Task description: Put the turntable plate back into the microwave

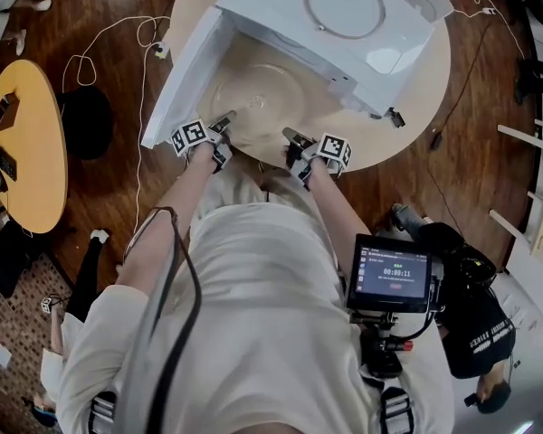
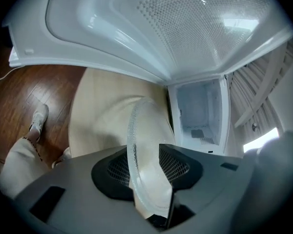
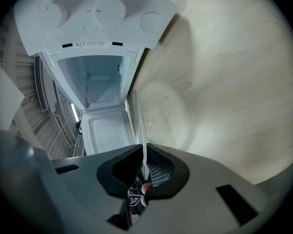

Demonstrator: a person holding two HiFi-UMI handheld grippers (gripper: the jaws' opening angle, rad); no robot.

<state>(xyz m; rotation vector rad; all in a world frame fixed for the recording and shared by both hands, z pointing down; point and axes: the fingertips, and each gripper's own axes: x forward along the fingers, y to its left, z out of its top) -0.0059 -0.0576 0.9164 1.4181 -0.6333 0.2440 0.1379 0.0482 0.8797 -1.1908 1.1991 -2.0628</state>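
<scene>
Table [image 1: 409, 123], open microwave [image 1: 281, 7], turntable plate [image 1: 253, 98] in front

Clear glass turntable plate [image 1: 253, 98], glossy white microwave [image 1: 271, 7], pale matt wooden table [image 1: 416, 98], dark wood floor [image 1: 109, 188].

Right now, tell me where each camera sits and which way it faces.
Head view: on the person's head, looking steeply down at the glass turntable plate in front of the open microwave; the torso, forearms, left hand-held gripper and right hand-held gripper show.
Left gripper view: on the left hand-held gripper, looking along its jaws, shut on the plate's rim, toward the microwave.
Right gripper view: on the right hand-held gripper, looking along its jaws, shut on the plate's edge, into the microwave.
Shared: both gripper views show the plate and the microwave's open cavity.
</scene>
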